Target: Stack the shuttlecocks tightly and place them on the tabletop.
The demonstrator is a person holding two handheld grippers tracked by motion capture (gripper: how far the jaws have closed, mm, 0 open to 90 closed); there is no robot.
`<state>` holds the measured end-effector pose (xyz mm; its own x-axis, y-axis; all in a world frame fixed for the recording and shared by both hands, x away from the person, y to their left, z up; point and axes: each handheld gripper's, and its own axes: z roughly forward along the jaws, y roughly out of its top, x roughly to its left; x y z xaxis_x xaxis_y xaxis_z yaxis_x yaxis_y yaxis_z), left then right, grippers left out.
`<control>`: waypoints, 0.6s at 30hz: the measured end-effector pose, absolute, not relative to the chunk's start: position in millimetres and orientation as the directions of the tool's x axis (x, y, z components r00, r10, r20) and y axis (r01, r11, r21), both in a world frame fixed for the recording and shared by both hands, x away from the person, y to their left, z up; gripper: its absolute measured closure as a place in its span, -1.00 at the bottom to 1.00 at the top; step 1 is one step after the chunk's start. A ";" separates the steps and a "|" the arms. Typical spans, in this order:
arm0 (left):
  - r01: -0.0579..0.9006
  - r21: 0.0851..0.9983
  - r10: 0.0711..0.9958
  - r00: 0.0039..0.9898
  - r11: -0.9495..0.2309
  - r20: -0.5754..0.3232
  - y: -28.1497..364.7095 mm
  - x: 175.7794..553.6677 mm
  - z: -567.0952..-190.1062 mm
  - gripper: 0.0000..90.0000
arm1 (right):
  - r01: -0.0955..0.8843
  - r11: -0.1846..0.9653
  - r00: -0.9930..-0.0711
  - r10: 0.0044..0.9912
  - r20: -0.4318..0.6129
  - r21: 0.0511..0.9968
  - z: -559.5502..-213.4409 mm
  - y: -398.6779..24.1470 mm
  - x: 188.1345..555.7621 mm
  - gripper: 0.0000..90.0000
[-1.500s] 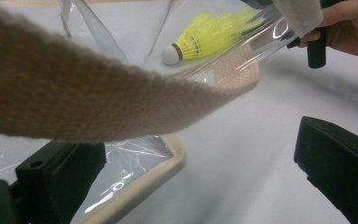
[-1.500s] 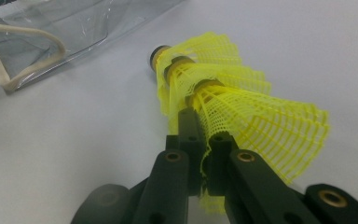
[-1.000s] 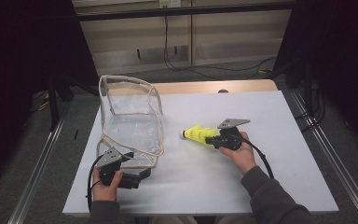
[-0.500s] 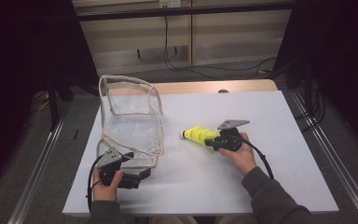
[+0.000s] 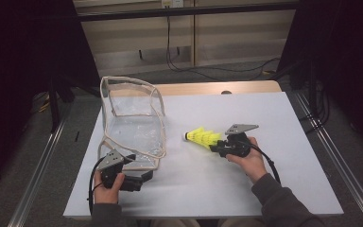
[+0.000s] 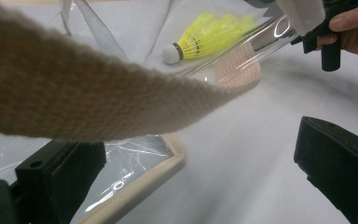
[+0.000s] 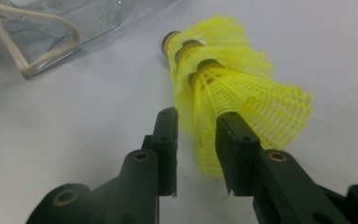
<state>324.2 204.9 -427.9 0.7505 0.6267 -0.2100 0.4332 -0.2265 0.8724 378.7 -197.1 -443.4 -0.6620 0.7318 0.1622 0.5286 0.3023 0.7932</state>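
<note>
a white table [image 5: 274, 123] stood in a dim room, with cables hanging against a pale wall behind it and dark floor on both sides.

in the high view, a clear plastic bag with beige fabric trim [image 5: 132, 120] stood open on the left part of the table. the left gripper [image 5: 139, 178], held in a hand at the near left edge, sat at the bag's near corner. a stack of yellow shuttlecocks [image 5: 202, 137] lay on its side near the middle of the table, just right of the bag and apart from it, its dark-banded cork end pointing toward the bag. the right gripper [image 5: 215, 147] was at the skirt end of the stack, held by a hand coming in from the lower right.

in the left gripper view, a beige strap of the bag [image 6: 98, 100] crossed close in front of the camera. the two black jaws stood wide apart, one over the bag's clear panel and trimmed edge, the other over bare table, with nothing pressed between them. the shuttlecocks [image 6: 209, 35] lay farther off, seen through clear plastic.

in the right gripper view, the right gripper [image 7: 196, 135] had just been opening; its jaws stood narrowly apart on either side of the mesh skirt of the shuttlecocks [image 7: 233, 88], and whether the pads touched the mesh could not be told. a corner of the bag [image 7: 51, 28] lay at the upper left.
</note>
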 end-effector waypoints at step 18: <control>0.433 0.872 0.627 0.750 -0.226 -0.210 204.8 324.1 -427.8 -0.96 | 0.513 0.301 -0.670 0.726 0.155 0.804 -440.9 -198.0 372.9 0.97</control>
